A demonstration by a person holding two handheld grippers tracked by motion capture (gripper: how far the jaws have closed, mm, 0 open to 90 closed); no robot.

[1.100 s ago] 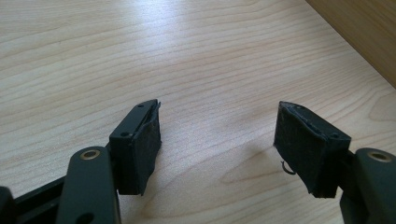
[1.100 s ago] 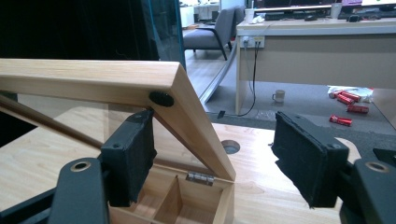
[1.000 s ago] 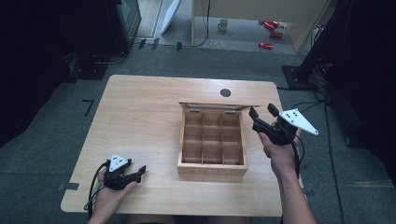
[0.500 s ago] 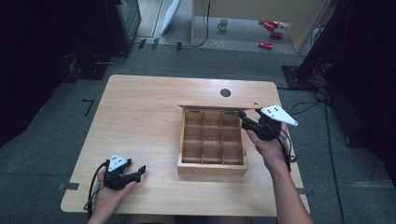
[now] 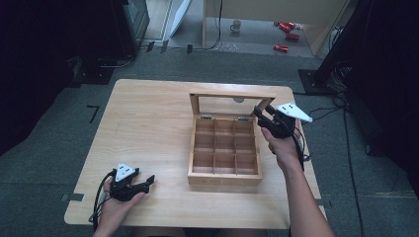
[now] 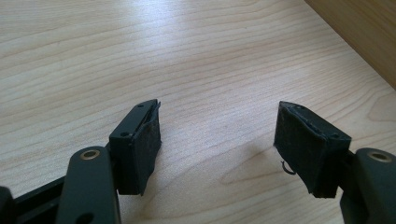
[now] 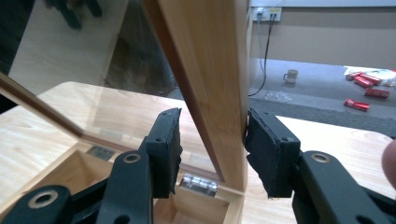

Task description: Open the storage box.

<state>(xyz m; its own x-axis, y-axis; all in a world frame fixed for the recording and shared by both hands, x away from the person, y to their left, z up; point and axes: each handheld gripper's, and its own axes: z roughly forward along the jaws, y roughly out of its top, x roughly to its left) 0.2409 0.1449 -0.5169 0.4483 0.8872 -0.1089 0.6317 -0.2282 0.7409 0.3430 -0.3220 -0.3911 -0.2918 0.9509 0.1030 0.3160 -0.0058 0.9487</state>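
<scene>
Wooden compartment box [image 5: 225,154] right of centre on the table [image 5: 148,128], glass-paned lid [image 5: 231,101] raised near upright. Right gripper [image 5: 263,116] straddling the lid's side frame, one pad touching, not fully clamped. Left gripper [image 5: 146,181] near the front left corner, resting wide open, holding nothing.

High view looked down on table [image 5: 148,128]; gripper views sat close, sharing box [image 5: 225,153] and tabletop with it.

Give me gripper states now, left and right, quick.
Left gripper: open, empty, jaws wide apart just above the table.
Right gripper: jaws straddle the lid frame of the wooden box; one pad touches, firm grip cannot be told.
</scene>
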